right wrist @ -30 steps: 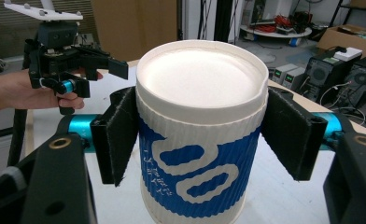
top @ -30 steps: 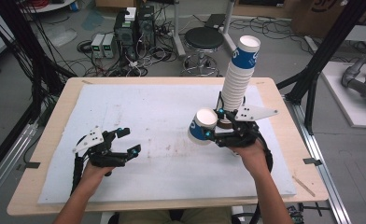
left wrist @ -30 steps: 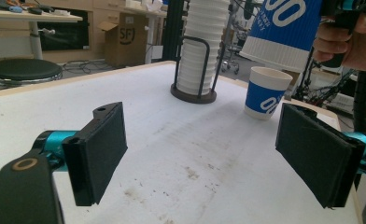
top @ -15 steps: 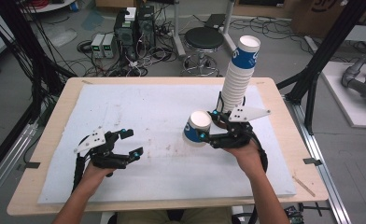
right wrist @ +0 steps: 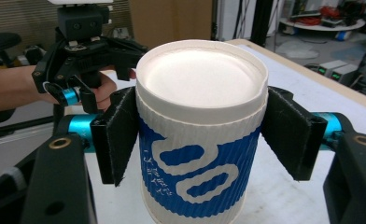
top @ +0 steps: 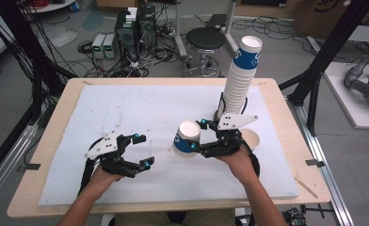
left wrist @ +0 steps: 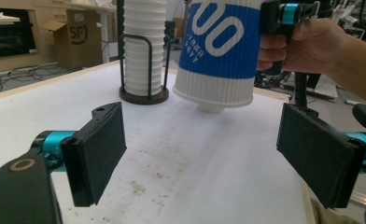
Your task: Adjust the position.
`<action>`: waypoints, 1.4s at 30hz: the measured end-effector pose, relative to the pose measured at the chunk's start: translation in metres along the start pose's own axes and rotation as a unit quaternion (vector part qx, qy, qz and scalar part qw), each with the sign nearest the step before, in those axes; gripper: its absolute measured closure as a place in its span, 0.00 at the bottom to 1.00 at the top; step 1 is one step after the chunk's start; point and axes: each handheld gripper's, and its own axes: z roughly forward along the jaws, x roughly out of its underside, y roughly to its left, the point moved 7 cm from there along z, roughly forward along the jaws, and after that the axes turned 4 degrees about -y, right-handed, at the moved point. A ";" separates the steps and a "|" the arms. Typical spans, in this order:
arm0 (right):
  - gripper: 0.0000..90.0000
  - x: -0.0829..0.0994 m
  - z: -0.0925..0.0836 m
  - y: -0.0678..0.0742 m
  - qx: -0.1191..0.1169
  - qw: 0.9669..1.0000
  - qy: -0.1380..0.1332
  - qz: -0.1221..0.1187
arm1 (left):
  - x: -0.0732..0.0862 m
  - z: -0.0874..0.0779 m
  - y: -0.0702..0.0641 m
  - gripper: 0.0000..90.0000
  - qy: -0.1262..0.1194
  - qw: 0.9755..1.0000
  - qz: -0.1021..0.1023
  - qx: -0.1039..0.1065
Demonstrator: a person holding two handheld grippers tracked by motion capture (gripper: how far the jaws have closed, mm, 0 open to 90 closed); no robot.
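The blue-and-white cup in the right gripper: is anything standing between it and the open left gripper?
Nothing visible. The cup hangs off the mat in the right gripper; between it and the left gripper, with open fingers, lies just bare white mat.

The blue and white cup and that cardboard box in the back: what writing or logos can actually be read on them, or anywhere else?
"SF" in a rounded frame: on the cardboard box in the left gripper view.
"00", big white loops, perhaps letters: on the blue band of the cup held by the right gripper.
Small white lettering beside the loops on the cup: too blurred to read.
White marking on the top cup of the cup stack: too small to read.
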 end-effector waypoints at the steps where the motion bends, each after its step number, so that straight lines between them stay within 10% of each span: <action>1: 0.34 0.001 0.002 0.001 -0.003 1.000 0.002 -0.001 | 0.000 0.001 -0.001 0.17 0.001 1.000 -0.001 0.002; 42: 0.34 0.001 0.026 0.033 -0.069 0.998 0.002 -0.006 | 0.007 0.046 -0.021 0.16 0.033 0.997 0.019 0.063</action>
